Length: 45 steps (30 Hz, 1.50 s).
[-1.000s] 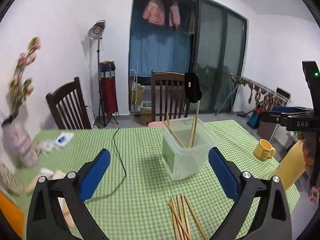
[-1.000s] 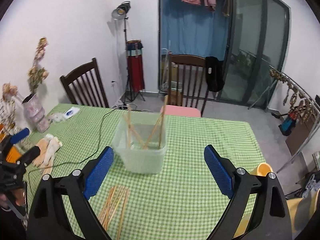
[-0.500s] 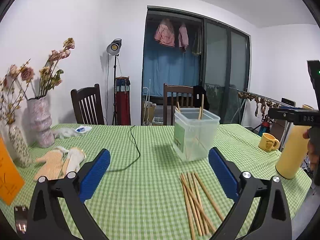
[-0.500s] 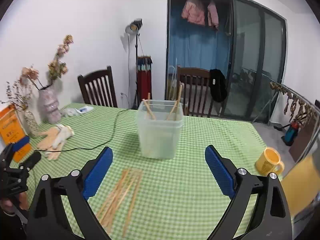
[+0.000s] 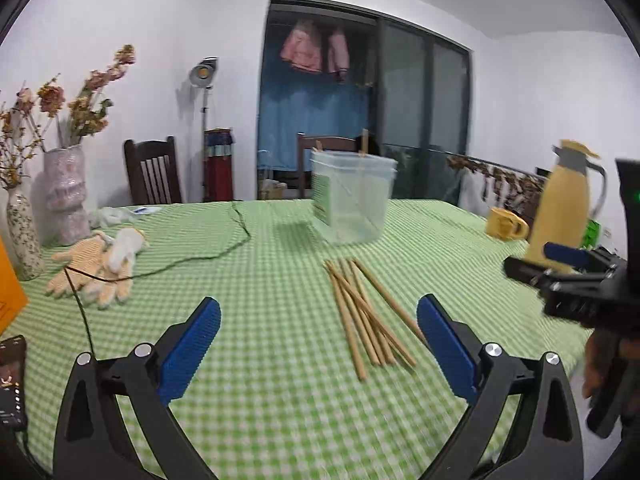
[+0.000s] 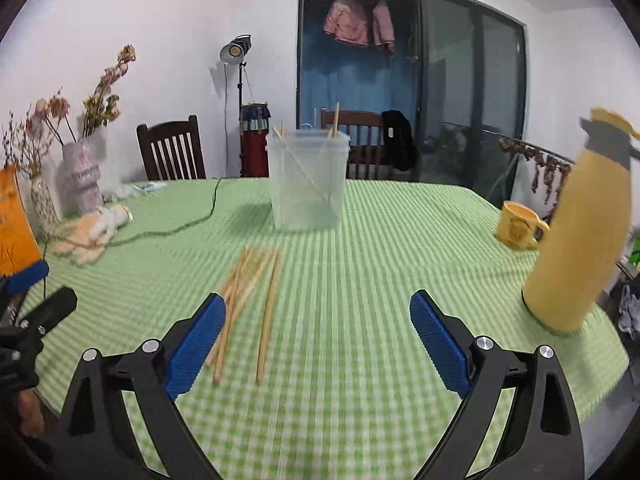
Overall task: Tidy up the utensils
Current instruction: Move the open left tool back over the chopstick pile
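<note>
Several wooden chopsticks (image 5: 366,312) lie loose on the green checked tablecloth (image 5: 280,280), also in the right wrist view (image 6: 250,292). A clear plastic container (image 5: 352,196) stands behind them with a few chopsticks leaning inside; it also shows in the right wrist view (image 6: 307,178). My left gripper (image 5: 318,348) is open and empty, low over the table just short of the chopsticks. My right gripper (image 6: 316,344) is open and empty, to the right of the pile. The right gripper shows at the right of the left view (image 5: 568,276).
A yellow thermos (image 6: 580,232) and yellow mug (image 6: 518,226) stand at the right. Work gloves (image 5: 100,264), a black cable (image 5: 192,258) and flower vases (image 5: 66,196) are at the left. A phone (image 5: 12,384) lies at the near left edge. Chairs stand beyond the table.
Both grippers have dropped low toward the table and drawn back; the chopsticks now lie just ahead of the fingers. Both stayed open.
</note>
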Motion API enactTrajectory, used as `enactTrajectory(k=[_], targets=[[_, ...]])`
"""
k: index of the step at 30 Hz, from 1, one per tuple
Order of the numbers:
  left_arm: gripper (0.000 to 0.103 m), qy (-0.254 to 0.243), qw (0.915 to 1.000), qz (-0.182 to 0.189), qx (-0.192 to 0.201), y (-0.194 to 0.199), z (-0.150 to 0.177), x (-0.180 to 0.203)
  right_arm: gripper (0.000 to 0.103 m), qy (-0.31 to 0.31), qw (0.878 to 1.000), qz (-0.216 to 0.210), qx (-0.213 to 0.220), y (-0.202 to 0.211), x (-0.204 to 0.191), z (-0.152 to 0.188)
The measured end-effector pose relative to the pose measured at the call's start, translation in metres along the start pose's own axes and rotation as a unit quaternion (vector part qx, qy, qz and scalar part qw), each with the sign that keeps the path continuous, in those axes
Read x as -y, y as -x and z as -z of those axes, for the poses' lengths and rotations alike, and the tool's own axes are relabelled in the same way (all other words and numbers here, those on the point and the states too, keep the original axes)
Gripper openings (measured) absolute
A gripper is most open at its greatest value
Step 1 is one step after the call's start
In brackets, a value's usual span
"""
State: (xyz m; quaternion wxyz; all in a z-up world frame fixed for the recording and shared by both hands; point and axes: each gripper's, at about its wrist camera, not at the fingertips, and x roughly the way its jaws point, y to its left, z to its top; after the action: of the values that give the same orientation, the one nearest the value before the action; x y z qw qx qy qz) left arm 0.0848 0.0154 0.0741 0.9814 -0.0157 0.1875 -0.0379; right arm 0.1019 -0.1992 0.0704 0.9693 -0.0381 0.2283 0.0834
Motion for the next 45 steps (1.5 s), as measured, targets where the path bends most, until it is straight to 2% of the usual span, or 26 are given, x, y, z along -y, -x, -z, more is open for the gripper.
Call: enactTrajectory(k=[3, 6, 9, 12, 15, 23, 31, 40, 45], targets=[[0.095, -0.013, 0.9999, 0.01, -0.002, 0.003, 0.017, 0.007, 0.09, -0.001, 1.0, 0.024, -0.001, 0.006, -0.004, 0.029], [0.095, -0.006, 0.9997, 0.017, -0.015, 0.0, 0.033, 0.011, 0.09, -0.019, 1.0, 0.013, -0.019, 0.009, 0.0, 0.052], [0.095, -0.004, 0.9993, 0.022, -0.031, -0.003, 0.048, 0.017, 0.09, 0.004, 1.0, 0.017, -0.026, 0.011, 0.001, 0.066], [0.095, -0.012, 0.9994, 0.014, -0.029, -0.002, 0.058, 0.023, 0.09, 0.001, 0.999, 0.027, -0.04, 0.008, 0.008, 0.073], [0.095, -0.008, 0.9993, 0.018, -0.031, -0.002, 0.061, 0.026, 0.09, -0.013, 0.999, 0.023, -0.042, 0.01, 0.013, 0.074], [0.095, -0.002, 0.9987, 0.027, -0.044, -0.006, 0.064, 0.028, 0.09, -0.004, 0.999, 0.019, -0.04, 0.01, 0.006, 0.074], [0.095, 0.021, 0.9978, 0.026, -0.057, -0.007, 0.067, 0.023, 0.09, -0.007, 0.999, 0.022, -0.042, 0.01, 0.007, 0.075], [0.095, 0.014, 0.9981, 0.018, -0.057, -0.011, 0.066, 0.022, 0.09, -0.008, 0.999, 0.017, -0.043, 0.007, 0.005, 0.075], [0.095, 0.042, 0.9963, 0.023, -0.071, -0.022, 0.063, 0.014, 0.09, -0.011, 0.999, 0.011, -0.047, -0.002, 0.004, 0.074]])
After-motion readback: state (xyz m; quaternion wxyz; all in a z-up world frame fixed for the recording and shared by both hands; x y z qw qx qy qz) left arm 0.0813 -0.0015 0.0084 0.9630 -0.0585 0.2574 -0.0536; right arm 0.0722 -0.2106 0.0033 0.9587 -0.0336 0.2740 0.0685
